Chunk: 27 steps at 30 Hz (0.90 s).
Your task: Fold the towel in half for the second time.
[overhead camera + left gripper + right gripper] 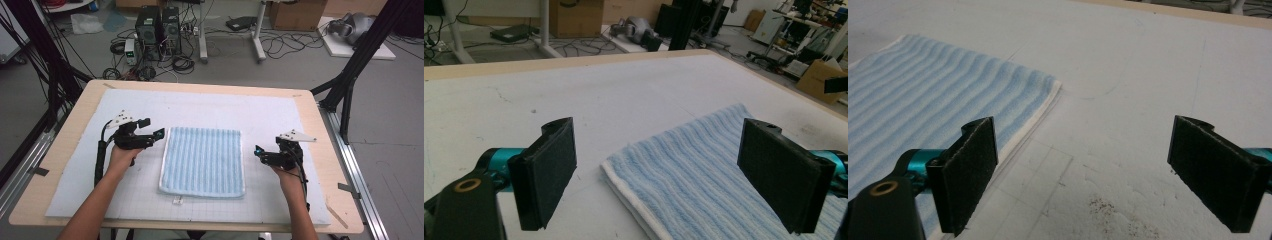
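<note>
Blue-striped towel (203,161) lies flat between 2 spread-fingered grippers.

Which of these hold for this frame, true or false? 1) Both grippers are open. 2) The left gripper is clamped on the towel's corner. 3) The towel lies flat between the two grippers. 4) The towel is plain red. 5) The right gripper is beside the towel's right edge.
1) True: the left gripper and right gripper both have their jaws spread wide with nothing between them.
2) False: it sits at the towel's upper left corner but holds nothing.
3) True: it lies flat on the white mat, a gripper on each side.
4) False: it is light blue with stripes and a white border.
5) True: it is just off that edge, apart from the cloth.
</note>
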Tool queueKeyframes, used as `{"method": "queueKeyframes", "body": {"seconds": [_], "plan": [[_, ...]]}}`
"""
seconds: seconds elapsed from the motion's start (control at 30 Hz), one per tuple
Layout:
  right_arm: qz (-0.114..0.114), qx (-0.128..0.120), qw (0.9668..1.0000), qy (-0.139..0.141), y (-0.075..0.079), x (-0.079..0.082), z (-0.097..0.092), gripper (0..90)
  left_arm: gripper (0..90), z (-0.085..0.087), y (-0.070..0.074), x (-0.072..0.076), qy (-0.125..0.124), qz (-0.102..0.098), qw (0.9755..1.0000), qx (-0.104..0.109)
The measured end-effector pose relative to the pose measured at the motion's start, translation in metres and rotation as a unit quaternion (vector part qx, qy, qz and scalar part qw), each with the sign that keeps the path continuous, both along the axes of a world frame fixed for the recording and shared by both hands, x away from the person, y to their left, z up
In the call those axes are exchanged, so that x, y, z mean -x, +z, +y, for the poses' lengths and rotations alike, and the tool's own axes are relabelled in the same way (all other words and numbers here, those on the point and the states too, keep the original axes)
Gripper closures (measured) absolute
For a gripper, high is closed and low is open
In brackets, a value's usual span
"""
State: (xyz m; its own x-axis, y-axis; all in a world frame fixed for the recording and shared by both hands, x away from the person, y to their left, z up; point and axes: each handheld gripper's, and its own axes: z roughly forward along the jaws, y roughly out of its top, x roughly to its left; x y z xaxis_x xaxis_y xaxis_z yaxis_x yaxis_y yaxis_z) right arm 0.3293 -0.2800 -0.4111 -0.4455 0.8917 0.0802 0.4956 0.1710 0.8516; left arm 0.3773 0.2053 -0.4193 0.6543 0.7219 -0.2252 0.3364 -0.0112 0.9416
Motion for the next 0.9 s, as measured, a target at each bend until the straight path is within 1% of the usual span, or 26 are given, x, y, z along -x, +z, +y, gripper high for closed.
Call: {"method": "queueKeyframes", "body": {"seconds": [0.2,0.23,0.4,0.43,0.5,0.6,0.7,0.77,0.8,0.87,0.9], "plan": [[-0.002,-0.002,1.0000,-0.001,0.000,0.000,-0.001,11.7,16.6,-0.001,-0.001,-0.001,-0.004,0.006,1.0000,-0.001],[-0.001,-0.001,1.0000,0.001,0.000,0.000,-0.001,11.7,17.1,-0.001,-0.002,-0.001,-0.005,0.009,0.9999,-0.005],[-0.003,0.007,0.9999,0.008,0.001,0.001,-0.001,11.7,17.4,-0.002,-0.003,-0.001,-0.005,0.015,0.9998,-0.012],[-0.004,0.007,0.9999,0.008,0.001,0.001,-0.001,11.8,17.4,-0.002,-0.003,-0.001,-0.008,0.017,0.9998,-0.011],[-0.004,0.019,0.9998,0.005,0.000,0.001,-0.001,11.7,17.9,-0.003,-0.003,-0.001,-0.012,0.018,0.9997,-0.015],[0.003,0.017,0.9998,0.009,-0.002,0.000,-0.001,11.8,18.3,-0.004,-0.004,-0.003,-0.009,0.020,0.9995,-0.020],[-0.002,0.010,0.9999,0.010,0.000,0.000,-0.002,11.8,18.5,-0.007,-0.002,-0.007,-0.006,0.028,0.9992,-0.029],[-0.002,0.001,1.0000,0.007,0.001,0.001,-0.003,11.8,19.0,-0.010,0.000,-0.013,-0.004,0.033,0.9987,-0.038],[-0.004,-0.001,1.0000,0.007,0.001,0.001,-0.004,11.8,19.6,-0.011,0.001,-0.018,-0.003,0.038,0.9984,-0.043],[-0.002,-0.002,1.0000,0.007,0.001,0.000,-0.004,11.8,19.9,-0.012,0.003,-0.026,0.001,0.045,0.9981,-0.041],[-0.002,-0.001,1.0000,0.007,0.001,0.000,-0.004,11.7,20.0,-0.012,0.003,-0.030,0.003,0.045,0.9983,-0.038]]}}
